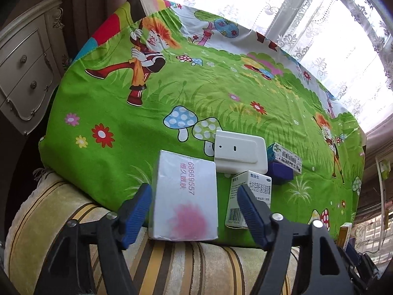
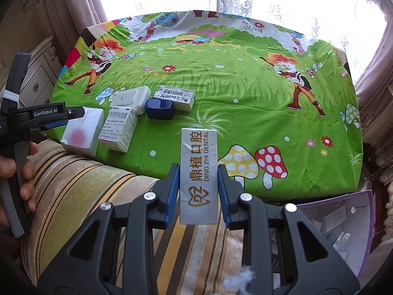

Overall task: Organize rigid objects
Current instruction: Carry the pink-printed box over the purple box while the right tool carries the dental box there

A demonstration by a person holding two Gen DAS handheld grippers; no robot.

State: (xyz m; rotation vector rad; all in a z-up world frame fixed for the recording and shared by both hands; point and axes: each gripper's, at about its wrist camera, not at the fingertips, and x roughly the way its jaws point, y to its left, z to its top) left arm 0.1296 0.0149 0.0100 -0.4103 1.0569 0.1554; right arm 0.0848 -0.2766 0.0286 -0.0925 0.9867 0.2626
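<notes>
A white box with pink print (image 1: 184, 196) (image 2: 83, 132) lies at the near edge of the green cartoon tablecloth (image 1: 110, 113) (image 2: 245, 103). My left gripper (image 1: 194, 189) (image 2: 56, 120) hovers over it, open, with a gap at the right pad. Beside the box sit a white medicine box (image 1: 248, 201) (image 2: 120, 130), a flat white device (image 1: 239, 154) (image 2: 131, 99), a dark blue box (image 1: 280, 172) (image 2: 159, 109) and a barcode box (image 1: 286, 158) (image 2: 175, 97). My right gripper (image 2: 198, 167) is shut on a silver dental box (image 2: 199, 172), held above the table's front edge.
A striped cushion (image 1: 73, 221) (image 2: 86, 184) lies in front of the table. A purple bin (image 2: 356, 221) with small items stands low on the right. A white dresser (image 1: 24, 73) is at the left. A person's hand (image 2: 22, 169) grips the left tool's handle.
</notes>
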